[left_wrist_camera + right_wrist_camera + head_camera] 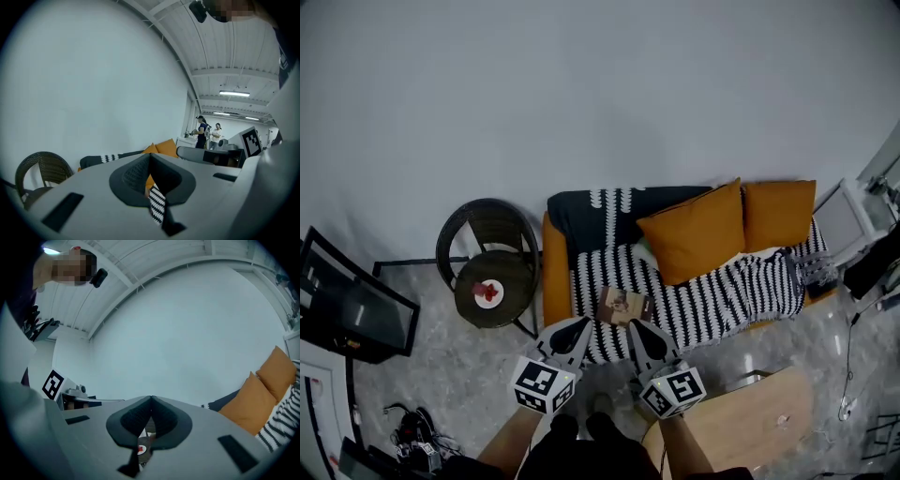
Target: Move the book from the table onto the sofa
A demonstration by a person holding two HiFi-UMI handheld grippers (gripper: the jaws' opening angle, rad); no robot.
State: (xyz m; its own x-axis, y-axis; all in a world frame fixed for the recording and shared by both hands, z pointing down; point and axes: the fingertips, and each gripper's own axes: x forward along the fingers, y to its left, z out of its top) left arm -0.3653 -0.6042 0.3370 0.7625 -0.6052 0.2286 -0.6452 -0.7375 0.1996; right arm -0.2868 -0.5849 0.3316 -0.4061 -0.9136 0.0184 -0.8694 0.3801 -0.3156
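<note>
Head view: your grey plastic left gripper [577, 327] and right gripper [638, 328] sit closed, empty; just beyond them, the flat brown rectangular book [625, 306] lies on a striped knit throw [712, 300], cover indistinct.

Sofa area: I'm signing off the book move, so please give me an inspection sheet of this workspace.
Surface: sofa with a striped blanket over it; wooden table at lower right.
Job's things: book lies on the blanket near the seat's front edge, off the table.
Clutter: two orange cushions on the sofa; white plate with something red on a dark round wicker piece beside the sofa.
Grippers: left gripper and right gripper both shut, empty, held before the sofa.
Cables: tangle on the floor at lower left; thin cable at right.
Surroundings: plain wall; dark screen at left; two people far off in the left gripper view.
</note>
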